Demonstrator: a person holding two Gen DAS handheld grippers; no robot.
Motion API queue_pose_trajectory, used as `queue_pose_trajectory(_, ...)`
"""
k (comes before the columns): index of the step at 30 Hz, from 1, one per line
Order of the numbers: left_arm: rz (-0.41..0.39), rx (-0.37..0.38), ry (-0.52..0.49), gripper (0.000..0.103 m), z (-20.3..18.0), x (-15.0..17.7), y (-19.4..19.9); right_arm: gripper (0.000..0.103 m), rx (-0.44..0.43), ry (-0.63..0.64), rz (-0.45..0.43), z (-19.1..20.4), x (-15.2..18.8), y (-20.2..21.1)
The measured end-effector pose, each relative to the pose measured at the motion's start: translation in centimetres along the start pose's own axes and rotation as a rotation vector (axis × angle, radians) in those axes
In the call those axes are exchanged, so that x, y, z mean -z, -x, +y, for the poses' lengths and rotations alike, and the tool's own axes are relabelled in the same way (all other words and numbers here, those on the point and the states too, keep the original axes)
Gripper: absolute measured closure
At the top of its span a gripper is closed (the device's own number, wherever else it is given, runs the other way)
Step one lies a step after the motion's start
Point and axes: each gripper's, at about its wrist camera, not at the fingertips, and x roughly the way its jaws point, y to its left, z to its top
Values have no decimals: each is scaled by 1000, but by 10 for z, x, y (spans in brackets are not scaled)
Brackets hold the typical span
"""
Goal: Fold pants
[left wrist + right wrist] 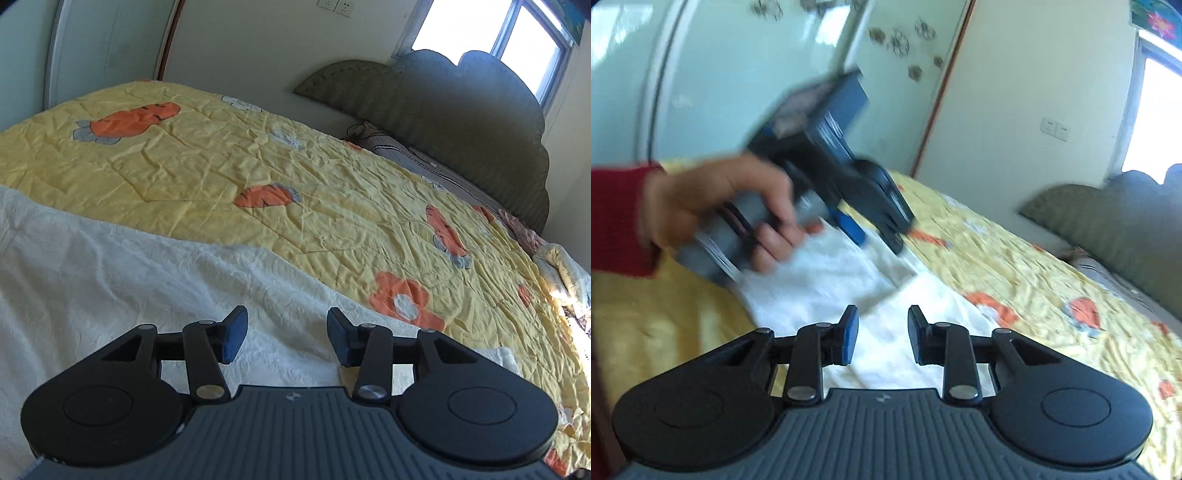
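White pants (827,291) lie on the bed (221,166), folding barely begun; left gripper (284,334) and right gripper (882,334) jaws open, empty.

Left wrist view skims low and close over the bed (229,162), facing the headboard (461,122). Right wrist view sits higher, angled leftward toward the wardrobe (738,74); both share the yellow quilt (1015,258) and headboard.
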Motion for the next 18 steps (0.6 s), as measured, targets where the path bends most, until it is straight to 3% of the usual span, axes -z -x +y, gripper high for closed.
queue_pose_trajectory(2, 30, 42, 37, 43, 5, 2, 7, 75, -13, 11, 40, -1, 4, -11)
queue_pose_trajectory(4, 51, 75, 61, 42, 8, 4, 15, 75, -27, 67, 68, 6, 11, -15)
queue_pose_trajectory(8, 110, 155, 79, 42, 6, 10, 26, 75, 36, 191, 105, 28, 14, -25)
queue_pose_trajectory(11, 161, 204, 93, 41, 3, 16, 31, 75, 37, 221, 110, 32, 13, -20)
queue_pose_trajectory(17, 289, 323, 188, 40, 4, 24, 28, 76, 154, 443, 125, 65, 22, -30)
queue_pose_trajectory(18, 313, 346, 209, 40, 4, 26, 28, 83, 181, 491, 119, 71, 24, -29)
